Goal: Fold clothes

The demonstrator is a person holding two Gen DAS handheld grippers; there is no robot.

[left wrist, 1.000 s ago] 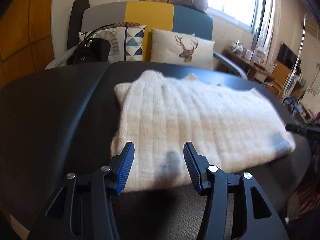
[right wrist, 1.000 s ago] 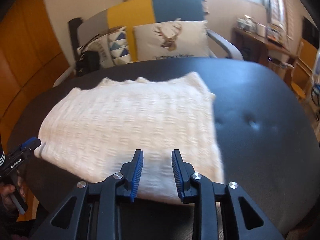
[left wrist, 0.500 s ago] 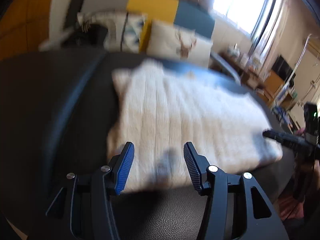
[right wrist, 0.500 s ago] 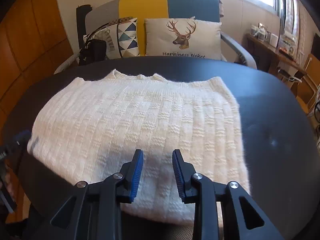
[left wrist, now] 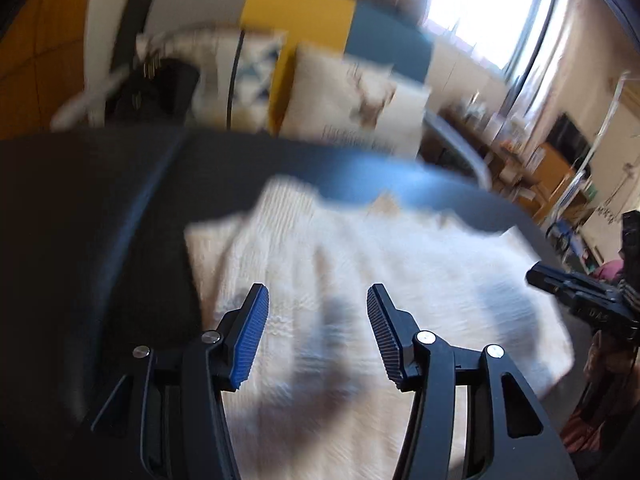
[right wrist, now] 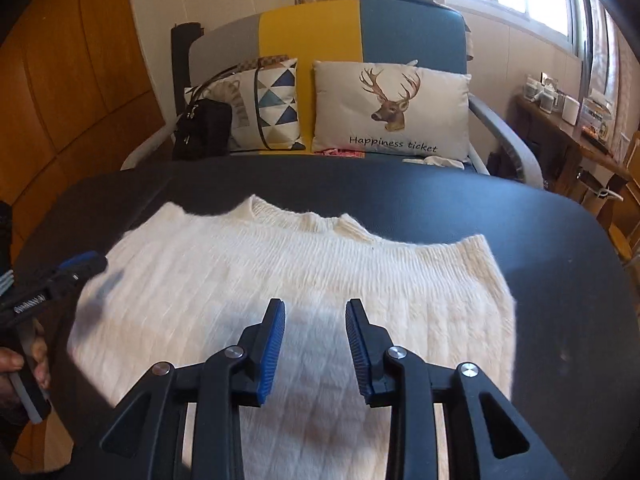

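A cream knitted sweater (right wrist: pixel 304 280) lies flat on the black padded table (right wrist: pixel 540 248), neckline toward the far edge. My right gripper (right wrist: pixel 315 320) hovers open over the sweater's near middle with nothing between its fingers. In the blurred left wrist view the same sweater (left wrist: pixel 400 264) spreads under my left gripper (left wrist: pixel 318 308), which is open and empty above the garment's left part. The other gripper shows at the right edge (left wrist: pixel 580 300) there, and the left gripper's tip (right wrist: pixel 80 264) shows at the sweater's left edge in the right wrist view.
Behind the table stands a grey, yellow and blue sofa (right wrist: pixel 360 32) with a deer cushion (right wrist: pixel 390 108), a triangle cushion (right wrist: pixel 276 104) and a black bag (right wrist: pixel 202 128). A wooden sideboard (right wrist: pixel 580 136) sits at the right under the window. A person's hand (right wrist: pixel 24 364) holds the left gripper.
Both grippers have moved forward over the sweater, so it now reaches under their fingers. The left view has swung and is blurred. Both stay open.
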